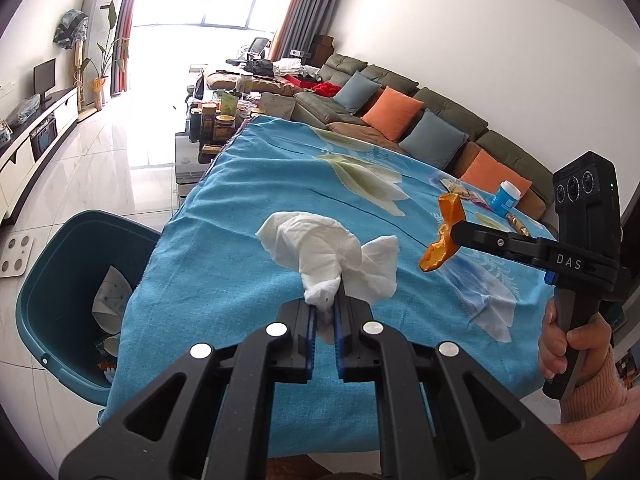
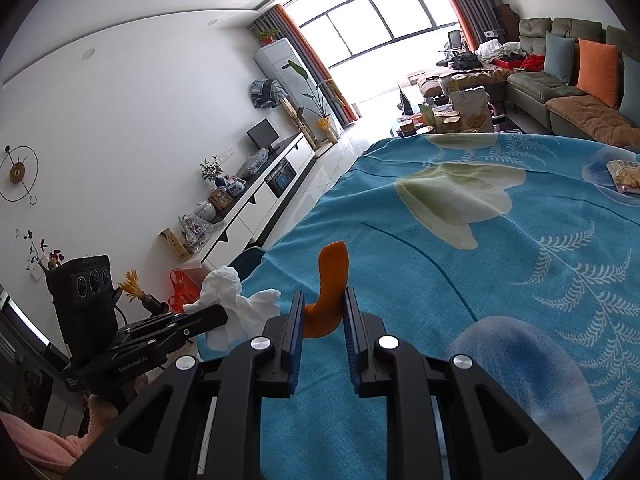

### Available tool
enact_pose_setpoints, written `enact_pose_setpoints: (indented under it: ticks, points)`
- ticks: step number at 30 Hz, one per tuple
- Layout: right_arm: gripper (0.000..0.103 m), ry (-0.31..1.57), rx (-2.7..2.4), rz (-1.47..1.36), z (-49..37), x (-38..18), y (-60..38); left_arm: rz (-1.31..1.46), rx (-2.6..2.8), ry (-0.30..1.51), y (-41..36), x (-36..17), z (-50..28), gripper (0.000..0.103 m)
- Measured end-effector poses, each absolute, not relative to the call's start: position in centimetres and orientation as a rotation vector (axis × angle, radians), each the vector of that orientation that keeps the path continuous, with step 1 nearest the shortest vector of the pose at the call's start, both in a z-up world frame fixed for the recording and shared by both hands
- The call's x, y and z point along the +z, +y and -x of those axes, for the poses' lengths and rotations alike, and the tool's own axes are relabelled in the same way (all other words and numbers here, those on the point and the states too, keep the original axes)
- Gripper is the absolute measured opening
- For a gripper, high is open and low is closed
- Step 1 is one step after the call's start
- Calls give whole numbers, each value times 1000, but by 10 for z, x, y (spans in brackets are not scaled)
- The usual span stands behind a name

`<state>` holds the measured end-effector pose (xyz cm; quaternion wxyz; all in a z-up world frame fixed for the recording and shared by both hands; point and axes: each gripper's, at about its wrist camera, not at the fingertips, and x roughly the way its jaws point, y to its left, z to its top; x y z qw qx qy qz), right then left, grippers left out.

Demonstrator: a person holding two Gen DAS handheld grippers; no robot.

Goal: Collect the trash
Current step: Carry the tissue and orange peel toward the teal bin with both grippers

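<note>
My left gripper (image 1: pixel 325 307) is shut on a crumpled white tissue (image 1: pixel 320 248) and holds it above the blue flowered tablecloth (image 1: pixel 280 176). My right gripper (image 2: pixel 322 312) is shut on a curled orange peel (image 2: pixel 330 280) and holds it above the cloth. The peel (image 1: pixel 444 236) and right gripper (image 1: pixel 456 234) also show at the right of the left wrist view. The tissue (image 2: pixel 236 304) and left gripper (image 2: pixel 224 314) show at the lower left of the right wrist view. A teal bin (image 1: pixel 52 280) with paper scraps inside stands on the floor left of the table.
A snack packet (image 1: pixel 464 192), a small blue tub (image 1: pixel 506 198) and a gold wrapper (image 1: pixel 520 224) lie at the table's far right. The packet (image 2: pixel 624 176) shows in the right wrist view. A sofa (image 1: pixel 400 120) runs behind. A cluttered coffee table (image 1: pixel 216 120) stands beyond.
</note>
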<state>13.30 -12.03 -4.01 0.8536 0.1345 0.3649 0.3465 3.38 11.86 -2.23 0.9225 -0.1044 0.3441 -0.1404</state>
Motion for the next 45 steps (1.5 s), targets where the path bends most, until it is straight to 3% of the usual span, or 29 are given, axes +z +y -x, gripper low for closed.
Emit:
enact_pose_setpoints:
  ticks: [45]
  points:
    - [18,790,832,-241,-141,-42,-71,232,-196,690,150,-19,-26,8]
